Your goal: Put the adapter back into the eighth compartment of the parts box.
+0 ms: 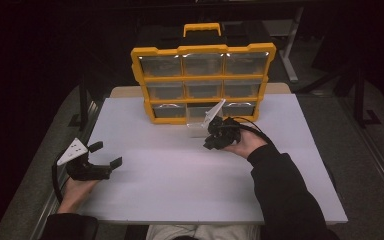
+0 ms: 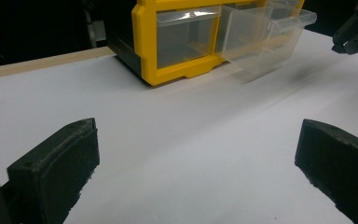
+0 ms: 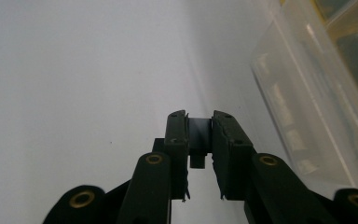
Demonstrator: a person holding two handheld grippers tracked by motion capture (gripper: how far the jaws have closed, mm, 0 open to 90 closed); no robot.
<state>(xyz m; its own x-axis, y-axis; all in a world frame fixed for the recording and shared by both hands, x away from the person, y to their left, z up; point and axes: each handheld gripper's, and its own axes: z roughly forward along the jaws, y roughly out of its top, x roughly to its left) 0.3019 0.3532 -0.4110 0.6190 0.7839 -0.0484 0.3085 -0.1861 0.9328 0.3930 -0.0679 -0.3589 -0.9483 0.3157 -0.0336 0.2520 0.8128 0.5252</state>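
Note:
A yellow organizer (image 1: 147,82) (image 2: 144,42) with clear drawers stands at the back of the white table (image 1: 180,175). Its bottom middle drawer (image 1: 198,121) (image 2: 265,32) (image 3: 317,93) is pulled out over the table. My right gripper (image 1: 209,143) (image 3: 199,123) hovers just in front of that drawer, pointing away from it. Its jaws are almost together, with a small grey piece (image 3: 199,130) pinched between the pads. My left gripper (image 1: 107,154) (image 2: 196,140) rests low at the table's left side, jaws wide apart and empty. The left gripper view also catches the right gripper (image 2: 356,30) at its top right.
Dark floor and table legs surround the table. A pale wooden strip (image 2: 37,63) runs along the table's far edge behind the organizer. The organizer has a yellow carry handle (image 1: 202,27) on top.

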